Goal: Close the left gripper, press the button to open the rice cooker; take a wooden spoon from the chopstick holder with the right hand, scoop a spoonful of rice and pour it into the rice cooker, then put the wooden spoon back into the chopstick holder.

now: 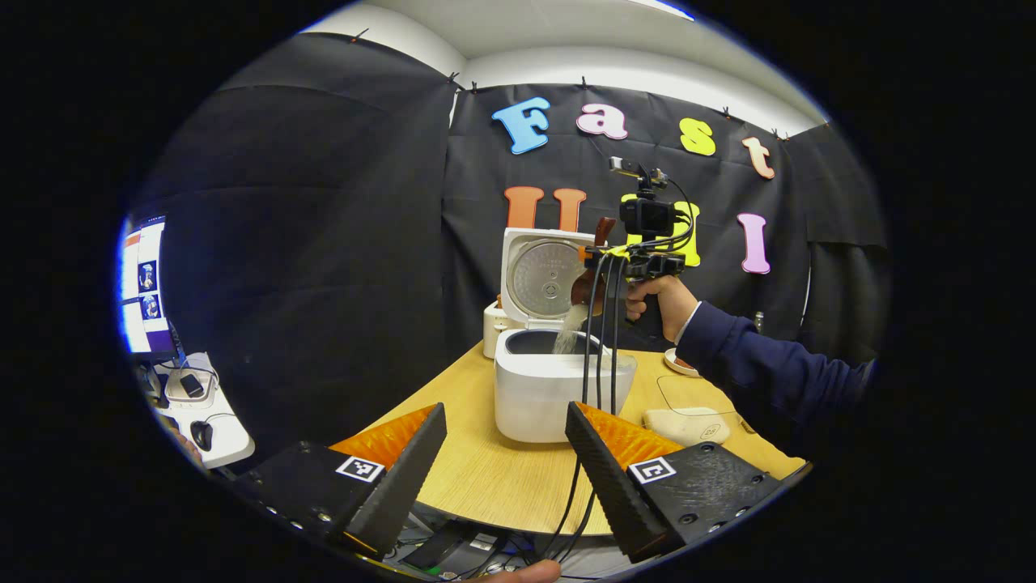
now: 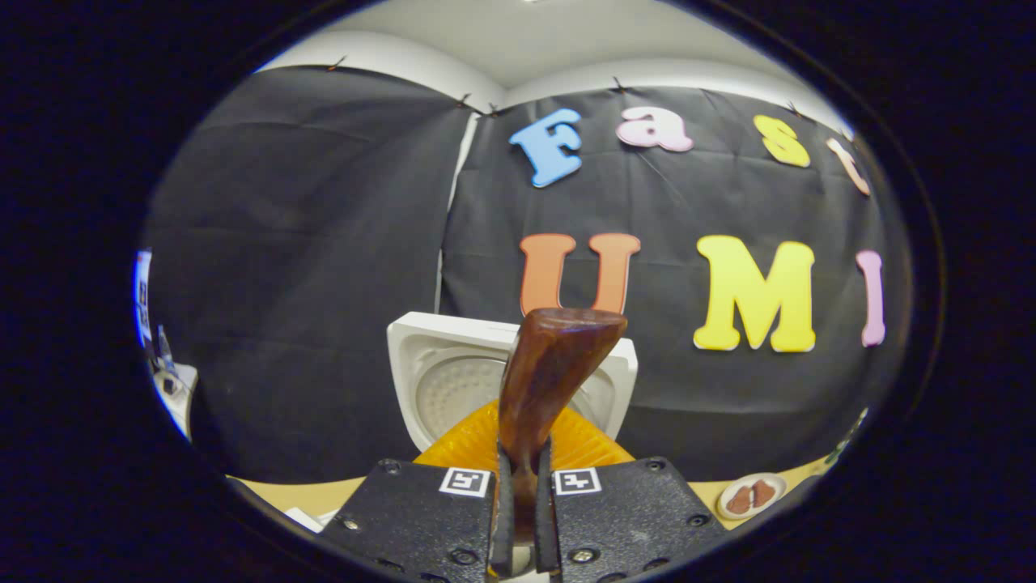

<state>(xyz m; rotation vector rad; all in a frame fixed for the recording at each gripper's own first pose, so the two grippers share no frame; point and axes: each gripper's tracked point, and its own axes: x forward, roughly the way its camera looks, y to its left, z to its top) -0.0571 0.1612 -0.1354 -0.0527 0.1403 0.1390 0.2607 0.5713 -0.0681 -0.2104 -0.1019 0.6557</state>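
Left gripper view: one rice cooker [image 1: 544,389], one wooden spoon [image 1: 588,279], two grippers.

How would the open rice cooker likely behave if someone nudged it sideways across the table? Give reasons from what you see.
The rice cooker looks squat with a broad base, so it would probably slide rather than tip. Its raised lid stands upright, which may make it slightly back-heavy. The wooden table looks smooth, so sliding seems likely.
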